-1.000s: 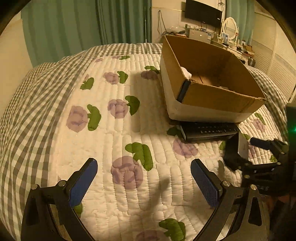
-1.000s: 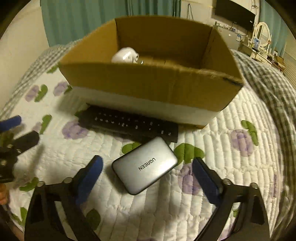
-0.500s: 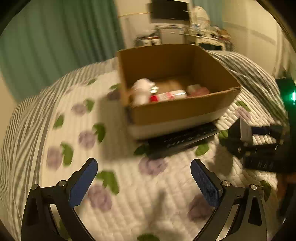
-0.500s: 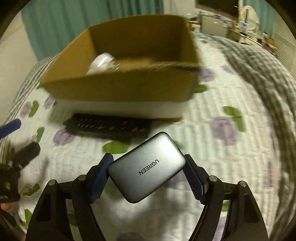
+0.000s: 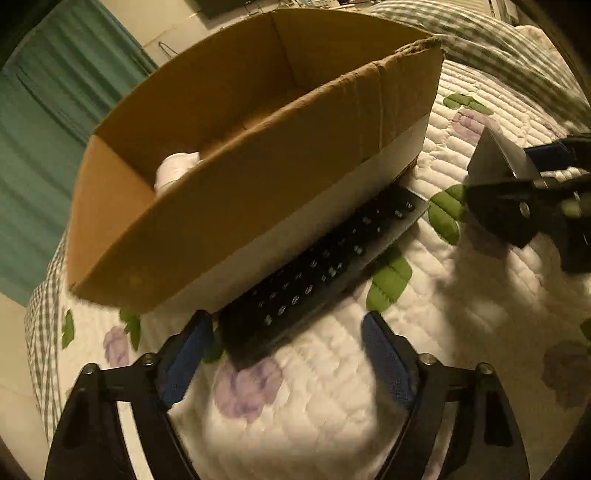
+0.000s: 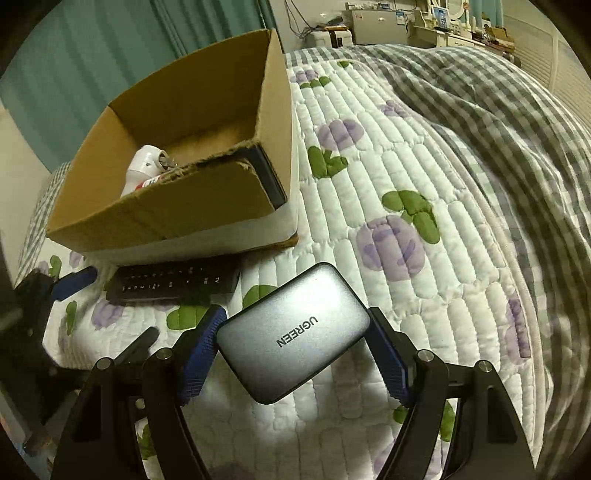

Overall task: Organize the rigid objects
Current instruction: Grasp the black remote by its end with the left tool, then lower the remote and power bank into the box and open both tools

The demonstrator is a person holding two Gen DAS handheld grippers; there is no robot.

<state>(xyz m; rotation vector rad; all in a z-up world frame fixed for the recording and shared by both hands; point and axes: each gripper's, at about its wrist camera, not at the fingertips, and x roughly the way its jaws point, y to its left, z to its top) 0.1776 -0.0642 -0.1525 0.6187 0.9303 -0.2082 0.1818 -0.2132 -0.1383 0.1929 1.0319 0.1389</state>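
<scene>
A cardboard box (image 5: 229, 206) sits on the quilted bed, also seen in the right wrist view (image 6: 177, 206). A white bottle (image 6: 142, 171) lies inside it (image 5: 175, 171). A black remote (image 5: 321, 273) lies against the box's front wall (image 6: 173, 282). My left gripper (image 5: 286, 360) is open, its fingers astride the remote's near end. My right gripper (image 6: 291, 354) is shut on a grey UGREEN device (image 6: 293, 332), lifted above the quilt; it shows at the right in the left wrist view (image 5: 498, 158).
The bed has a white quilt with purple flowers and green leaves (image 6: 399, 236) and a grey checked blanket (image 6: 517, 122) bunched on the right. Green curtains (image 6: 110, 48) and a cluttered desk (image 6: 424, 26) stand behind.
My right gripper closed on the UGREEN device and lifted it. My left gripper swung toward the box and came down at the remote's end.
</scene>
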